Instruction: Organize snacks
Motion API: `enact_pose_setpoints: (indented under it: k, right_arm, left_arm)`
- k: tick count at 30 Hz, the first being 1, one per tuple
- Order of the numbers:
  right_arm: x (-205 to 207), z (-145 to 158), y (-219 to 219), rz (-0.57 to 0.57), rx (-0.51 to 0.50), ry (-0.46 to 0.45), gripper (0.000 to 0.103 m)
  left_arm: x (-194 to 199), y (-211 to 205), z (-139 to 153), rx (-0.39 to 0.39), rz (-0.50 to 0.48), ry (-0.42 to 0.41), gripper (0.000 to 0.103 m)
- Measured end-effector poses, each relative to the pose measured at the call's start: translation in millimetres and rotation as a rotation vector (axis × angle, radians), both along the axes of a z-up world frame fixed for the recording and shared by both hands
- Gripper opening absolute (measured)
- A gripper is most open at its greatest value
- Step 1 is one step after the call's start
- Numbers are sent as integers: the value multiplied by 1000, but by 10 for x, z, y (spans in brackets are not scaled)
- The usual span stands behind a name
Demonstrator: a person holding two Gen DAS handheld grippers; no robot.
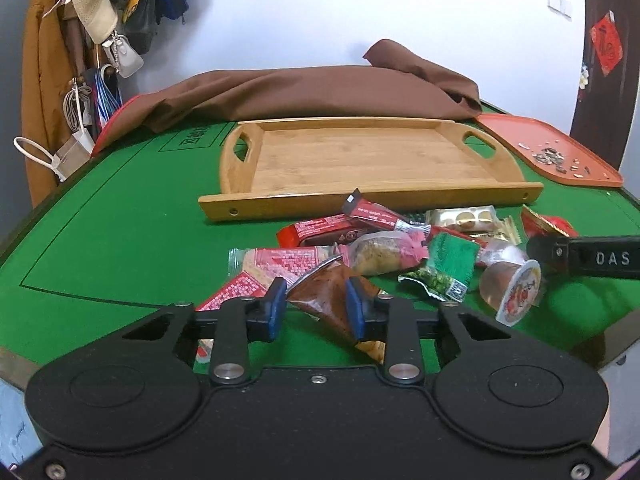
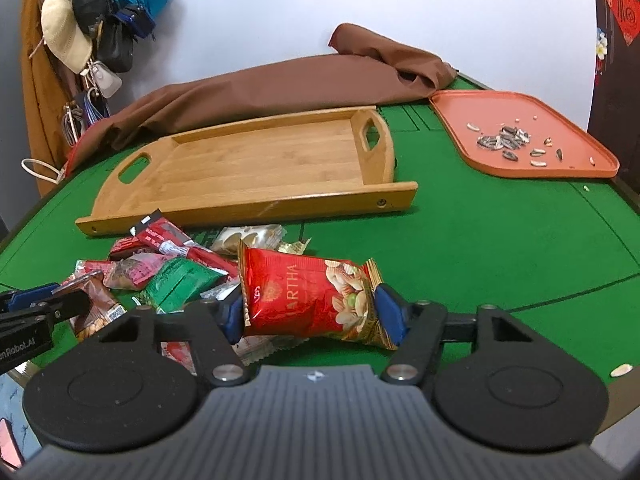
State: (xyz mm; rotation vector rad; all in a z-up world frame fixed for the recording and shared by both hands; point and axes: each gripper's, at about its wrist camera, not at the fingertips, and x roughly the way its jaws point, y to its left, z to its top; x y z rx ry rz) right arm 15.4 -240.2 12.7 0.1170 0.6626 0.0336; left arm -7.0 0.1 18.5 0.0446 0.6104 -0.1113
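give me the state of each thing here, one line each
left gripper: shut on brown snack packet
right gripper: shut on red nut bag
wooden tray: empty, flat on table
orange tray: holds scattered sunflower seeds
jelly cup: sealed, on its side
snack pile: loose on table, outside wooden tray

Each tool fills the bottom of its frame: a black body with two round discs, silver pivot screws and blue pads. The left tool (image 1: pixel 316 304) has a smooth black housing. The right tool (image 2: pixel 316 314) has a ribbed grey one.
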Motion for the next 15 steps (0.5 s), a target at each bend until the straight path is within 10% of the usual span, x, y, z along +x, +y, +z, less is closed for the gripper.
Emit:
enact_pose_setpoints:
  k: [7, 15]
  right_arm:
    - [-8, 32, -21, -18, -19, -13, 67]
    - [-10, -9, -24, -23, -24, 0, 68]
  left_arm:
    - [-125, -13, -21, 16, -26, 24, 28]
    - [-161, -141, -109, 97, -60, 3, 69]
